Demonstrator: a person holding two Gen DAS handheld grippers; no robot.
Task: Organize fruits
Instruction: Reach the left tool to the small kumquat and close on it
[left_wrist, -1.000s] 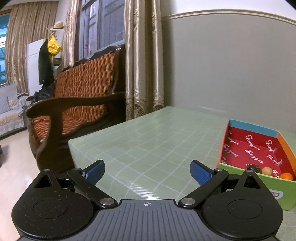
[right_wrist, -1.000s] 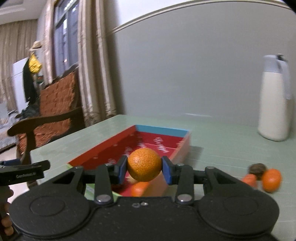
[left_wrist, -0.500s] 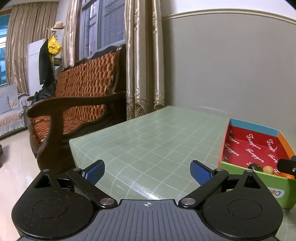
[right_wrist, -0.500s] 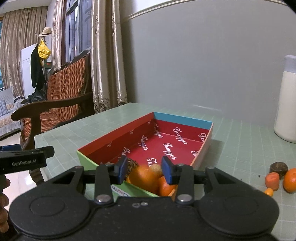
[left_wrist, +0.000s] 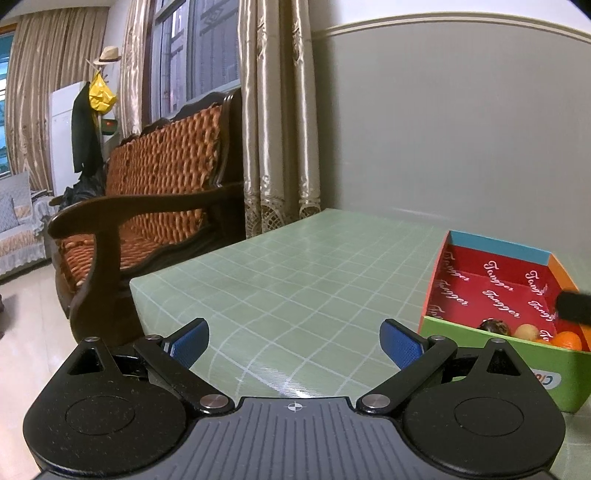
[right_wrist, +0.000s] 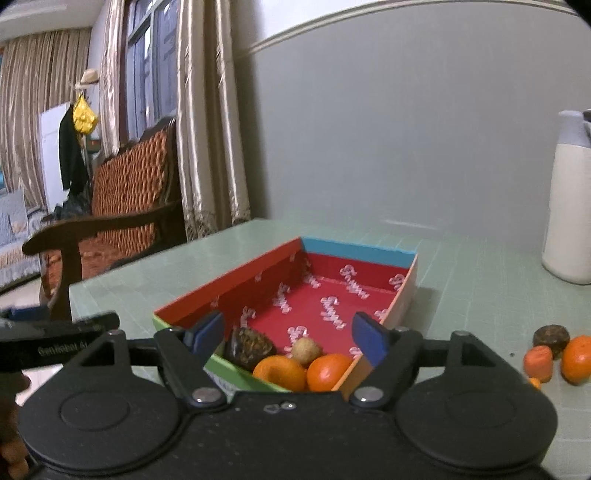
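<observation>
now lift the right gripper (right_wrist: 288, 334), jaws just opened and holding nothing, straight up off the box (right_wrist: 404, 293). leave the oranges (right_wrist: 280, 373) settled. keep the left gripper (left_wrist: 293, 341) wide open, empty.

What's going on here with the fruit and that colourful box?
A person with a handheld gripper in each hand is sorting fruit into the red-lined box. The right gripper has just opened, empty, over two oranges in the box. More fruit waits on the table. The left gripper is open, idle.

We see the right claw (right_wrist: 291, 334), earlier clamped on an orange (right_wrist: 280, 373), has just been opening; the orange now lies in the box (right_wrist: 229, 282), released.
</observation>
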